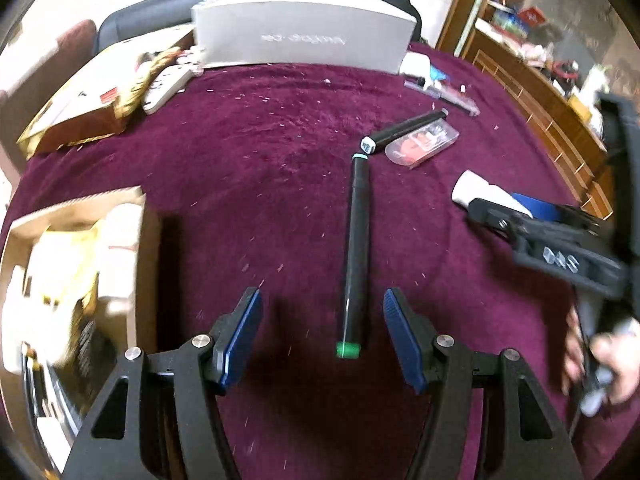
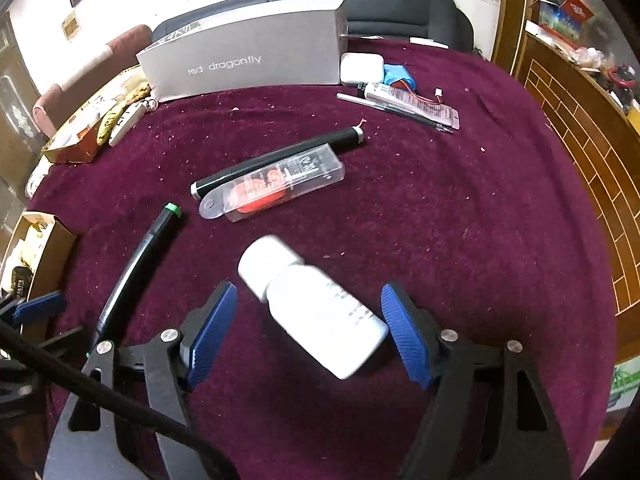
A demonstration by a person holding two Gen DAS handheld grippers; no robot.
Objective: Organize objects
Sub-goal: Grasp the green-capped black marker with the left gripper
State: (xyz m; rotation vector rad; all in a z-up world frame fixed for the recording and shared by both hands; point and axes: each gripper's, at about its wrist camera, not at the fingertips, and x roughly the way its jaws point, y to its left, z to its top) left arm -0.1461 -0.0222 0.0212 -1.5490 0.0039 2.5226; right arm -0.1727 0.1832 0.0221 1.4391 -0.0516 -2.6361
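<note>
Left gripper (image 1: 323,334): its jaws are standing released, with the black marker (image 1: 356,248) lying between them on the maroon cloth (image 1: 256,168) covering the bench. The marker's green-capped end is sitting between the blue pads (image 1: 244,340), nearer the right-hand one; its long axis is running forward, away from the jaws, leaning slightly right. Beyond its far tip, a second black pen (image 1: 404,130) and a clear plastic case (image 1: 424,144) with red contents are lying side by side. An open cardboard box (image 1: 76,276) is sitting to the left of the jaws.

Right gripper (image 2: 308,330): its jaws are likewise spread, and the white bottle (image 2: 316,308) is lying between them, blurred; contact with the pads cannot be told. Its cap is pointing forward-left, its base toward the right-hand pad. A grey box (image 2: 248,60) marked "red dragonfly" is standing at the far edge, ahead of the jaws, with a dark sofa (image 2: 400,8) behind it and wooden shelving (image 2: 560,80) to the right.
</note>
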